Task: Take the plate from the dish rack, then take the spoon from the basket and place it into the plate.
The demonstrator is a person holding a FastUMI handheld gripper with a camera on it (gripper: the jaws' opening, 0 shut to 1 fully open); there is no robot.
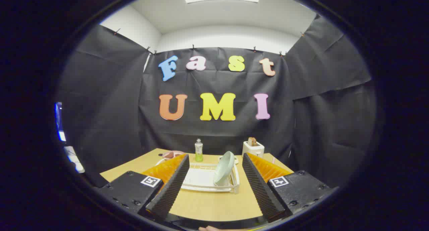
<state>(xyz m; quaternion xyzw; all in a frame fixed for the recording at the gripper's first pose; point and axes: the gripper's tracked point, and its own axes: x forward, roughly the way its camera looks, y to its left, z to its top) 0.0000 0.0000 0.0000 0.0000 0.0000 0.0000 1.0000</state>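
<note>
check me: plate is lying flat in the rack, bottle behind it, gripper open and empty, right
One thing is off: the plate is not lying flat; it stands on edge, leaning in the rack, as the gripper view shows. The rest holds: the bottle stands behind the rack, and the gripper is open and empty, its fingers spread to either side of the rack.

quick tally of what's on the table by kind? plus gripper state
Pale green round plate, tilted in the rack: 1
White wire dish rack: 1
Clear bottle with green liquid: 1
White toaster holding toast: 1
Pink basket: 1
Total: 5
Gripper open, the rack ahead between its fingers.
</note>
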